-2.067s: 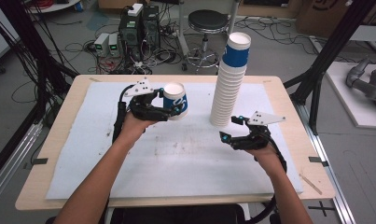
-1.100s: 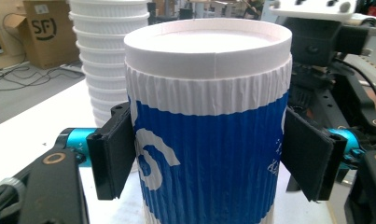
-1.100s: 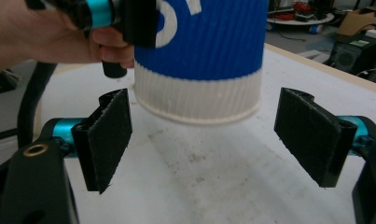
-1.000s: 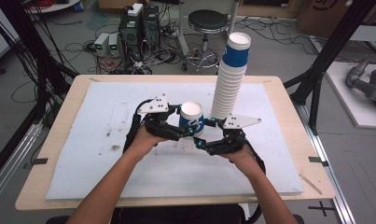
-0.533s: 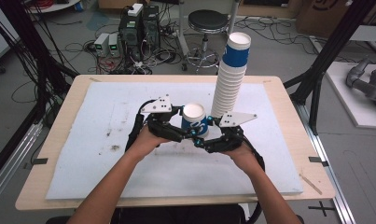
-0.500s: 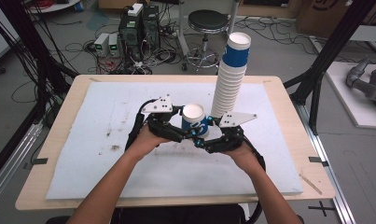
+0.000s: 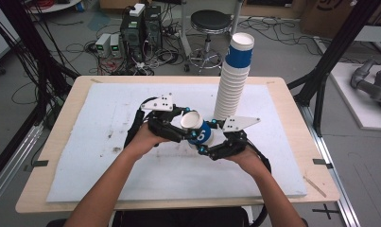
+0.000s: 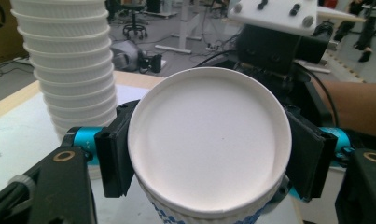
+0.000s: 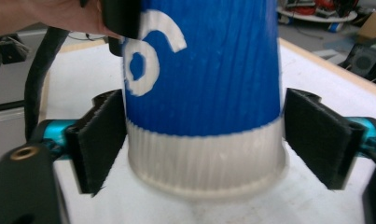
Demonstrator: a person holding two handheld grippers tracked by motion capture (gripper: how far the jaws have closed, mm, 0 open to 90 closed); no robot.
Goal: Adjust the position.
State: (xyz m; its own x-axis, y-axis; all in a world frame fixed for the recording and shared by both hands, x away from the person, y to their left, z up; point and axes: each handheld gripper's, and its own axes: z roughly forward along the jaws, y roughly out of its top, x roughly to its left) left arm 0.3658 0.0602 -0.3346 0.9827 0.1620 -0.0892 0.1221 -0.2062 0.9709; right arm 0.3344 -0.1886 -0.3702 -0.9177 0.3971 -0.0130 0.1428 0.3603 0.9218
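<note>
I have the cup (image 7: pixel 197 131) mid-table, tilted, mouth to the far left. My left gripper (image 8: pixel 209 154) has just been closing and now clamps its rim; my right gripper (image 9: pixel 204 149), jaws wide, straddles its base from the near right.

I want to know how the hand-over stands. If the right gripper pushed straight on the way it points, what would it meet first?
The blue-and-white paper cup: it already stands between the right gripper jaws, left pad touching, right pad just clear.
</note>
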